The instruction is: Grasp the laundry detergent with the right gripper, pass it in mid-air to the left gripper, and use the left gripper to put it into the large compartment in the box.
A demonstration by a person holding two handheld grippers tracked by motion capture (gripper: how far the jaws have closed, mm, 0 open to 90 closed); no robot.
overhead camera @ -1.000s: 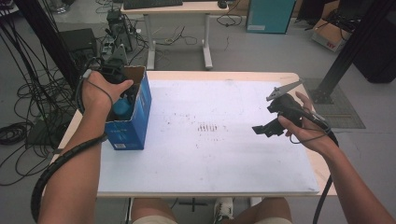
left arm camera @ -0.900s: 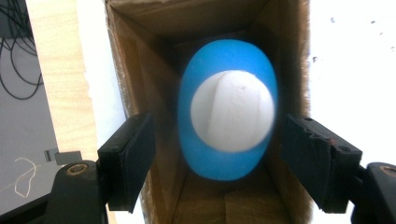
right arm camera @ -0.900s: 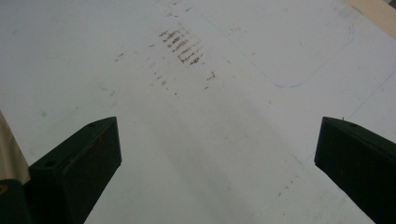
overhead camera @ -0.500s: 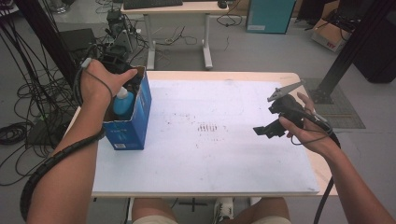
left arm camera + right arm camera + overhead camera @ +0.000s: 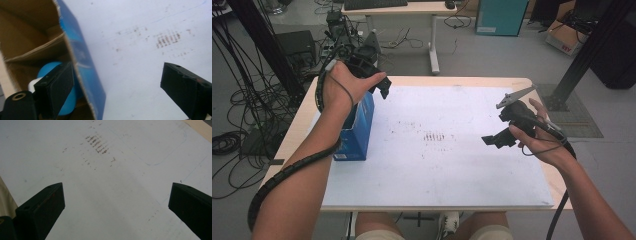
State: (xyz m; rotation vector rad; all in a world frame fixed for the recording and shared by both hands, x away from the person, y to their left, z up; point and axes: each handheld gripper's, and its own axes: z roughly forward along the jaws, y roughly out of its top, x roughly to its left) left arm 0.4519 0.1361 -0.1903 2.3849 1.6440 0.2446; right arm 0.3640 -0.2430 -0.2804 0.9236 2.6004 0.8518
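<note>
While the left gripper (image 5: 112, 87) hangs with its jaws spread wide and nothing between them, one jaw stands over the open mouth of the blue cardboard box (image 5: 82, 67) and the other over the white table sheet (image 5: 140, 62) just outside the box wall. Inside the box, near that wall, lies a light-blue rounded object with a white part (image 5: 50, 72); most of it is covered by the jaw, so whether it is a bottle or a ball cannot be told. Judged from this stance, the spread jaws straddling the rim suit a hand clear of the contents rather than one closing on them. From above, the left gripper (image 5: 374, 82) sits over the far end of the box (image 5: 357, 132), whose interior is screened by the hand and forearm. Well apart from the box, toward the opposite table edge, the right gripper (image 5: 497, 140) is carried low with jaws likewise released and holding nothing, probably parked out of the way. Its own camera looks along the jaws (image 5: 115, 202) at bare sheet, brownish smudges (image 5: 97, 143) and a faint pen outline (image 5: 162, 152) cut off at the upper edge
</note>
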